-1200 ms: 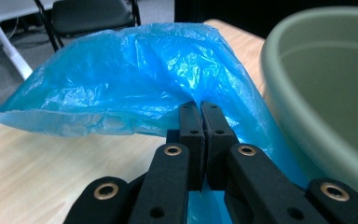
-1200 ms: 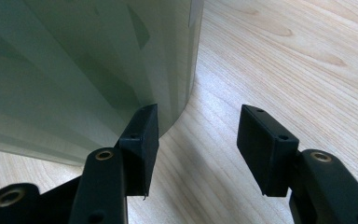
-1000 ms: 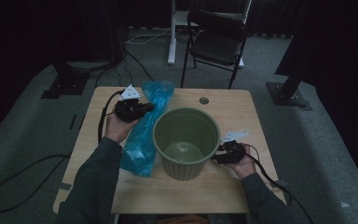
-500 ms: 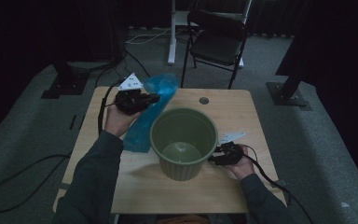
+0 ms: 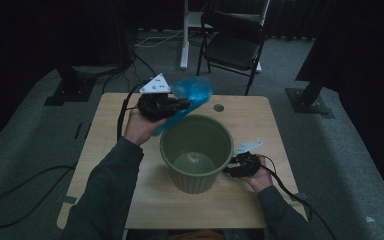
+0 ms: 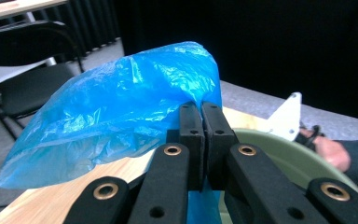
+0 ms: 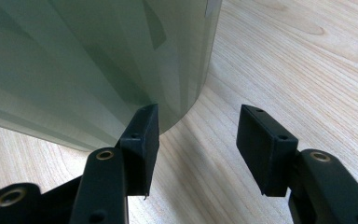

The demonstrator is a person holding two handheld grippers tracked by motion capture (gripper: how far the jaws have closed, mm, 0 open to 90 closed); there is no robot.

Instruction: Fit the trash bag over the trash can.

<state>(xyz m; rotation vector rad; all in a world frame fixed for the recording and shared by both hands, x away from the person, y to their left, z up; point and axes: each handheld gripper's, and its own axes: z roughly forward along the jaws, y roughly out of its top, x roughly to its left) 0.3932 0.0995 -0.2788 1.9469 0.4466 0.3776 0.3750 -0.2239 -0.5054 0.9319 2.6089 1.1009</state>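
The left tool (image 5: 172,106) has its jaws pinched tight on a fold of the blue bag (image 5: 192,95), holding it lifted off the bench (image 5: 105,135) just beyond the far left rim of the green bin (image 5: 196,150); in the left gripper view the bag (image 6: 116,107) billows out past the closed jaws, with more film trailing below them. The right tool (image 5: 232,169) rests low on the bench at the bin's right side, jaws wide with nothing between them; in the right gripper view one jaw sits at or just beside the bin's wall (image 7: 98,60), and contact cannot be told. The work in hand looks like lining the bin with the bag. The grip takes only a thin pinch of slick film, so a tug could likely pull it free or tear it. The bag's mouth appears bunched, not spread, so it may drop in as a wad instead of opening over the rim. The bin is light and not held, so a drag of the bag across its rim could tip or slide it. The hanging tail could also snag on the near rim.
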